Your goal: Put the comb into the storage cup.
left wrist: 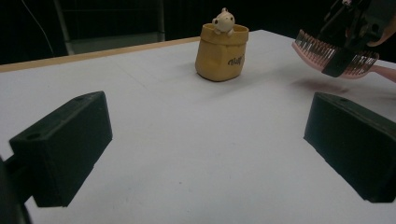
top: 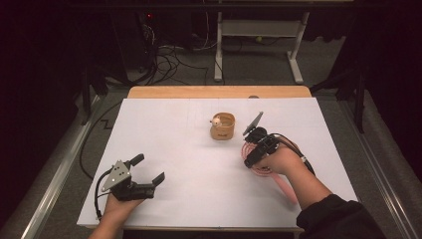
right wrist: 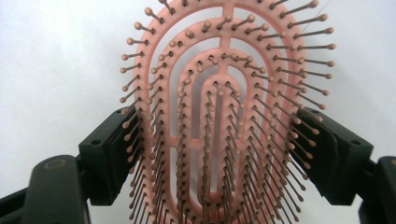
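The pink hairbrush (right wrist: 224,121) is held up just above the table (top: 164,129), on its right side, about midway between the front and back edges. The right gripper (top: 255,145) has its two black jaws pressed on the sides of the brush head, and the bristles face the right gripper's camera. A little way off, toward the back edge, stands a small yellow bag (left wrist: 222,53) with a tiny toy animal (left wrist: 223,21) peeking out. The left gripper (top: 148,170) rests near the front left corner, jaws wide apart with nothing between them.
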